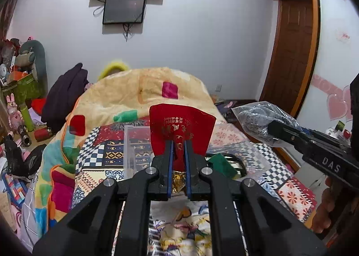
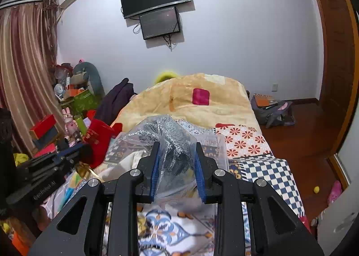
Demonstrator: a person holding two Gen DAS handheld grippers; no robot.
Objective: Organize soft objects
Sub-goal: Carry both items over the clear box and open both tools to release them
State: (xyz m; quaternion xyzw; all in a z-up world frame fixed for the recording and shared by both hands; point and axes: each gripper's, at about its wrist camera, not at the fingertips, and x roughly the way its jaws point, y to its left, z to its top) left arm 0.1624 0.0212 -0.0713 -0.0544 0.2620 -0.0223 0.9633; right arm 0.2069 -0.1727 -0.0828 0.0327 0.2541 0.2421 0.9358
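Observation:
My left gripper [image 1: 178, 143] is shut on a red cloth pouch [image 1: 181, 128] with gold lettering and holds it up above the bed; it also shows in the right wrist view [image 2: 98, 141]. My right gripper [image 2: 177, 146] is shut on a clear plastic bag of grey knitted fabric [image 2: 170, 139], also held above the bed; the bag shows at the right of the left wrist view [image 1: 258, 121]. A clear plastic box [image 1: 134, 143] stands on the bed just behind both held things.
A patchwork cover [image 2: 258, 161] lies over the bed, with a heaped yellow blanket [image 1: 134, 92] at the far end. Clutter of boxes and toys [image 2: 74, 103] fills the left side. A backpack [image 2: 271, 110] sits on the wood floor at right. A green item [image 1: 221, 161] lies on the bed.

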